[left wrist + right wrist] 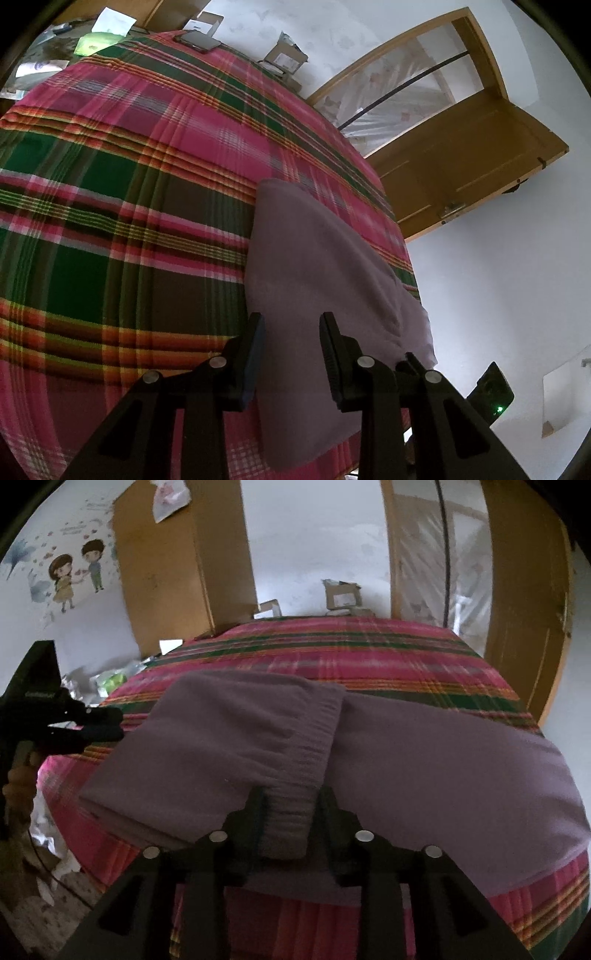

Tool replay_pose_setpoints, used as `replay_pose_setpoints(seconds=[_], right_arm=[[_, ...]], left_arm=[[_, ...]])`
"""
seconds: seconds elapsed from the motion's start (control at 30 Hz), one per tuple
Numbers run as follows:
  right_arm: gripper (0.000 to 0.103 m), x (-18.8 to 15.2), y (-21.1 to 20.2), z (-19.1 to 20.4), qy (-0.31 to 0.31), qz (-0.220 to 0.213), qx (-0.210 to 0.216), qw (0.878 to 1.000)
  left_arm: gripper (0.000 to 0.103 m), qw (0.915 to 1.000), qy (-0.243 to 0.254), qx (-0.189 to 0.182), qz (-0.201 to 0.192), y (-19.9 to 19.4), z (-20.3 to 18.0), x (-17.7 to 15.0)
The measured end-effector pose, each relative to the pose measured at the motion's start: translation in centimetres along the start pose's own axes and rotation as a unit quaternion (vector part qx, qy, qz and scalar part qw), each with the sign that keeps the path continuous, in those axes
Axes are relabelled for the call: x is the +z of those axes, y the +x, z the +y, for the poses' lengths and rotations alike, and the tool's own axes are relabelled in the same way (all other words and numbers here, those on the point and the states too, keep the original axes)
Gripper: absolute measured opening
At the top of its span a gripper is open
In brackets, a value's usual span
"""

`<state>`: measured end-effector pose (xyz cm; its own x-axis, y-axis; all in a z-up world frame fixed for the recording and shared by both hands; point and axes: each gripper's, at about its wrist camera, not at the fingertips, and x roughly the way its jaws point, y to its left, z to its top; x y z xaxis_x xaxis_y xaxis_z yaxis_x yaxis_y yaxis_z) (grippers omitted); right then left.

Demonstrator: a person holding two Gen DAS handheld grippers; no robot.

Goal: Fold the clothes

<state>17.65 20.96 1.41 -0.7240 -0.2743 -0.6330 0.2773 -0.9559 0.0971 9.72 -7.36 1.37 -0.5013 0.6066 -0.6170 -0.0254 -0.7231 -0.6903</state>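
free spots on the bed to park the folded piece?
The plaid bedspread lies bare left of the purple garment, up to the phone at the far edge. A bare strip also runs beyond the garment toward the boxes. The garment covers the near edge; clutter crowds the far-left corner.

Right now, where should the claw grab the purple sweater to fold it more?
Probably the ribbed hem of the purple sweater, coming from the near bed edge. That thick band lies folded on top, right between the open right claw fingers, so it is easy to pinch.
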Motion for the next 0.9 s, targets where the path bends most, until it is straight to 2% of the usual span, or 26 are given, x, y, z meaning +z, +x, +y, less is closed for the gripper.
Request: replay_pose_setpoints(seconds=[0.13, 0.23, 0.4, 0.47, 0.63, 0.9], right_arm=[[0.033, 0.3, -1.2, 1.1, -0.017, -0.019, -0.006, 1.0], [0.033, -0.2, -0.9, 1.6, -0.028, -0.008, -0.019, 0.999], [0.034, -1.4, -0.3, 0.5, 0.013, 0.001, 0.001, 1.0], [0.034, -1.3, -0.3, 0.5, 0.016, 0.005, -0.005, 1.0], [0.034, -0.5, -2.1, 2.2, -0.004, -0.024, -0.034, 0.999], [0.035, 0.6, -2.5, 6.6, -0.041, -0.053, 0.02, 0.998]], left_arm=[[0.031, 1.0, -0.004, -0.005, -0.004, -0.4, 0.2, -0.2], [0.031, 1.0, -0.005, -0.008, -0.003, -0.5, 0.3, -0.6], [0.031, 0.9999, -0.004, -0.011, 0.001, -0.7, 0.6, -1.0], [0.031, 0.9999, -0.004, -0.012, 0.005, -0.6, 0.7, -1.0], [0.031, 0.9996, -0.003, -0.023, 0.017, -0.4, 1.0, -1.2], [0.033, 0.9979, -0.006, -0.041, 0.049, 0.6, 1.6, -1.9]])
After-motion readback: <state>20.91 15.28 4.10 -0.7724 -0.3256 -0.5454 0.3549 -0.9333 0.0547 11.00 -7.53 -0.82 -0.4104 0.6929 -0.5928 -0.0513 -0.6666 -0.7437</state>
